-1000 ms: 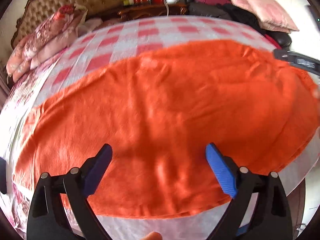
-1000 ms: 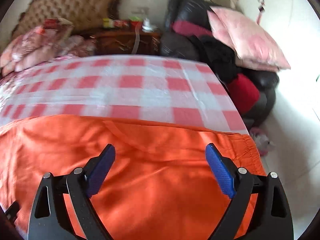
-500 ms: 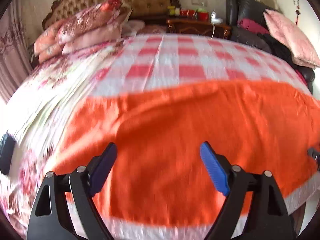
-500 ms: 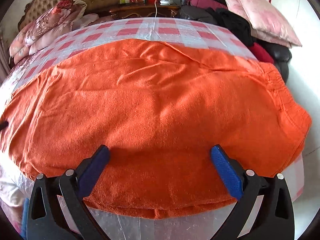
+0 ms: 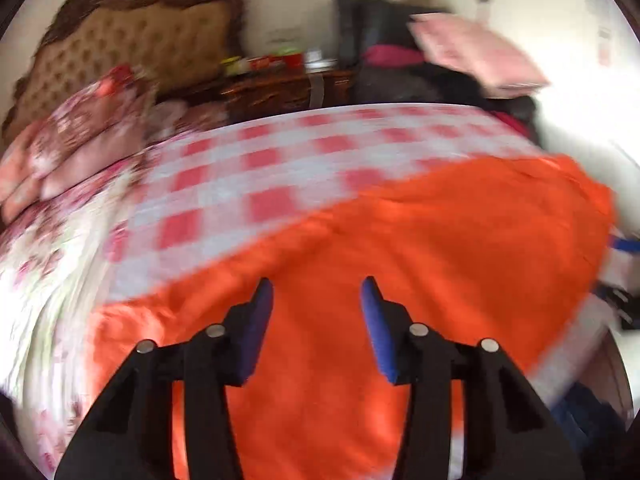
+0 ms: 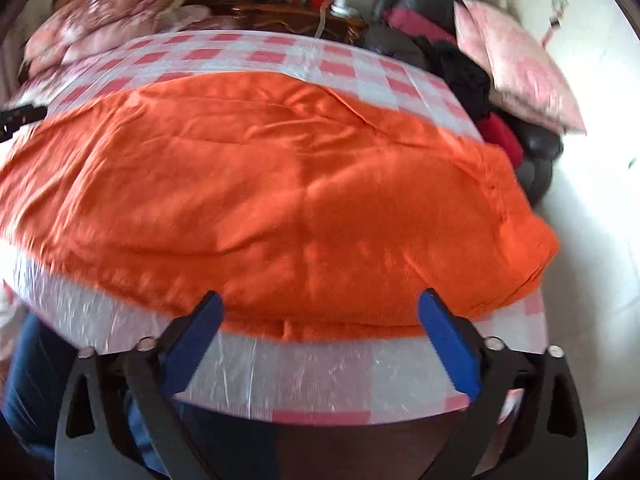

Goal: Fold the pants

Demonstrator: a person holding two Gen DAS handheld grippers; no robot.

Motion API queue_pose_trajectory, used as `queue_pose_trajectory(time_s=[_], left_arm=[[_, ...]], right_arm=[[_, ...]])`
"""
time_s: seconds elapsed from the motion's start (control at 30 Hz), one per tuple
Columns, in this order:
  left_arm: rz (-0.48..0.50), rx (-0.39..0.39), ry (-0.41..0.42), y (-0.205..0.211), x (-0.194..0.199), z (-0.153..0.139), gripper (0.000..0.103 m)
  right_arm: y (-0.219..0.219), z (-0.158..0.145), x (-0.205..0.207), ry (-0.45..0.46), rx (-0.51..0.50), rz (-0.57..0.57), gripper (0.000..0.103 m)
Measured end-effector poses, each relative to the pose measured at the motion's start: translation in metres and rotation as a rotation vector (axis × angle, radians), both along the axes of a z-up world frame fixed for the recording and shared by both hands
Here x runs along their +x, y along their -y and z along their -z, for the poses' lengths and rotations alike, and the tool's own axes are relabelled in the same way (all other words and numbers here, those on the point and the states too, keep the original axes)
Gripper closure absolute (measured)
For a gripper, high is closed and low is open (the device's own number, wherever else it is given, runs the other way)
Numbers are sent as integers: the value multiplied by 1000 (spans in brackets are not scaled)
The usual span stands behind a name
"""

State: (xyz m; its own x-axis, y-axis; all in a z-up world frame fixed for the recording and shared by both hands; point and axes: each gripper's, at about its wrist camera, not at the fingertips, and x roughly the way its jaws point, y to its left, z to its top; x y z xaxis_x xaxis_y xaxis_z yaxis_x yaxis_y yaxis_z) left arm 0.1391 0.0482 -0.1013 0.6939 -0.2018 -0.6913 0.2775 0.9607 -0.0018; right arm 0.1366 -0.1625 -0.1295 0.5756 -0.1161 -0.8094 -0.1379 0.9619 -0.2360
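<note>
Orange pants [image 5: 420, 248] lie spread flat across the near part of the bed; they also show in the right wrist view [image 6: 272, 200], with the elastic waistband at the right end. My left gripper [image 5: 317, 294] hovers above the pants near their left end, its jaws partly closed with a gap and holding nothing. My right gripper [image 6: 320, 306] is wide open and empty, just short of the pants' near edge over the clear plastic sheet. The left wrist view is motion-blurred.
A red-and-white checked cover [image 6: 248, 50] under clear plastic covers the bed. Floral pillows [image 5: 76, 140] and a tufted headboard [image 5: 132, 48] are far left. A wooden nightstand [image 5: 280, 88], dark clothes and a pink pillow [image 6: 520, 68] are at the back right. The bed's front edge [image 6: 320, 400] is near.
My left gripper's jaws have narrowed from wide open and its view has swung. My right gripper has pulled back towards the bed's front edge, off the pants.
</note>
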Motion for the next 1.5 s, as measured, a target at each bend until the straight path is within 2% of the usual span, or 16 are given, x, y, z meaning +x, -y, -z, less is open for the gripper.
queue_pose_trajectory(time_s=[0.1, 0.17, 0.23, 0.3, 0.37, 0.57, 0.67, 0.73, 0.83, 0.87, 0.9, 1.0, 1.07, 1.17, 1.27, 1.5], left_arm=[[99, -2, 16, 52, -46, 16, 62], [88, 8, 11, 74, -61, 27, 63], [92, 83, 26, 96, -72, 38, 63], [120, 193, 67, 113, -72, 46, 63], [122, 233, 73, 116, -71, 51, 63], [162, 386, 79, 125, -60, 64, 73], [186, 460, 94, 132, -62, 66, 78], [199, 515, 93, 136, -62, 68, 85], [245, 597, 104, 141, -65, 73, 85], [246, 608, 105, 140, -65, 73, 84], [255, 622, 105, 140, -64, 74, 84], [304, 706, 114, 144, -64, 79, 84], [304, 706, 114, 143, -61, 80, 85], [309, 699, 113, 143, -58, 76, 98], [276, 644, 135, 135, -55, 60, 98], [272, 620, 174, 134, -56, 42, 98]], right_arm=[[-19, 3, -8, 9, -25, -79, 52], [-26, 7, -8, 9, -47, -108, 55], [-29, 13, -8, -6, -39, -141, 68], [-32, 12, -9, -13, -25, -171, 93], [-32, 9, -12, -5, -11, -186, 103], [-9, -17, -13, 59, 122, -171, 103], [3, -24, -12, 39, 188, -142, 102], [15, -25, -8, -26, 309, -116, 93], [27, -26, -10, -87, 449, -78, 75], [28, -25, -12, -109, 487, -74, 55], [30, -24, -15, -122, 523, -69, 43], [29, -24, -23, -159, 617, -73, 43], [29, -23, -25, -169, 658, -58, 43], [30, -18, -22, -196, 728, -30, 43], [33, -15, -21, -225, 778, 0, 43], [35, -1, -5, -306, 917, 102, 43]])
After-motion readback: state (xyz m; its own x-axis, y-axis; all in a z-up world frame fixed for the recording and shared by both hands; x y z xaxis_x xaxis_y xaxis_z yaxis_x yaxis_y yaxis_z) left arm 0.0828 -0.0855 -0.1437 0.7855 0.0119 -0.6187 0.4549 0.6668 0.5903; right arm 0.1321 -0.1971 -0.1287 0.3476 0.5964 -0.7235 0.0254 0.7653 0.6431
